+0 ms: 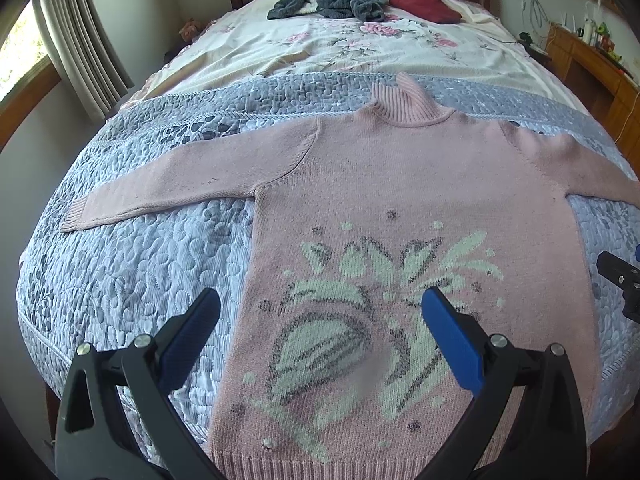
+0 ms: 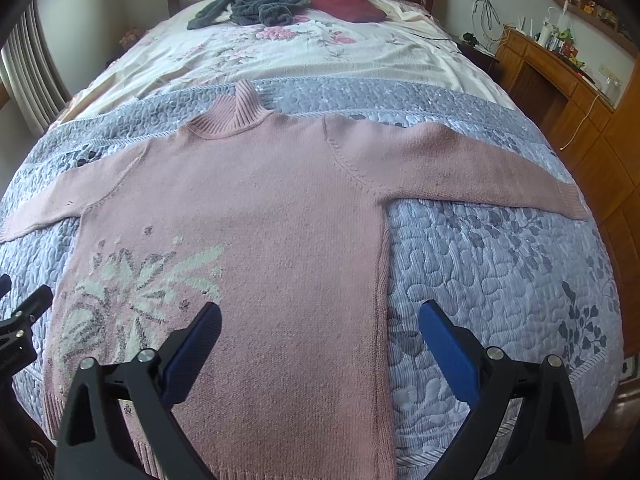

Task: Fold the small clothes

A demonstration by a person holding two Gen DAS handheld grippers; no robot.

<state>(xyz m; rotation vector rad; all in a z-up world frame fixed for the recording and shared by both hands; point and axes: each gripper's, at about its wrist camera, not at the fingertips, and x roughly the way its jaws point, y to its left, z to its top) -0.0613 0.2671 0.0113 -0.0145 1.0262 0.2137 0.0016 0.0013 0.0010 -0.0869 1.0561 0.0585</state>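
A pink knitted turtleneck sweater with a green and grey flower pattern lies flat and face up on the bed, both sleeves spread out sideways. My left gripper hovers open over the sweater's lower left part, near the hem, holding nothing. My right gripper hovers open over the sweater's lower right side seam, also holding nothing. The right gripper shows at the right edge of the left wrist view, and the left gripper at the left edge of the right wrist view.
The sweater rests on a grey-blue quilted cover over a floral sheet. A dark grey garment and a dark red one lie near the headboard. A wooden cabinet stands to the right, a curtained window to the left.
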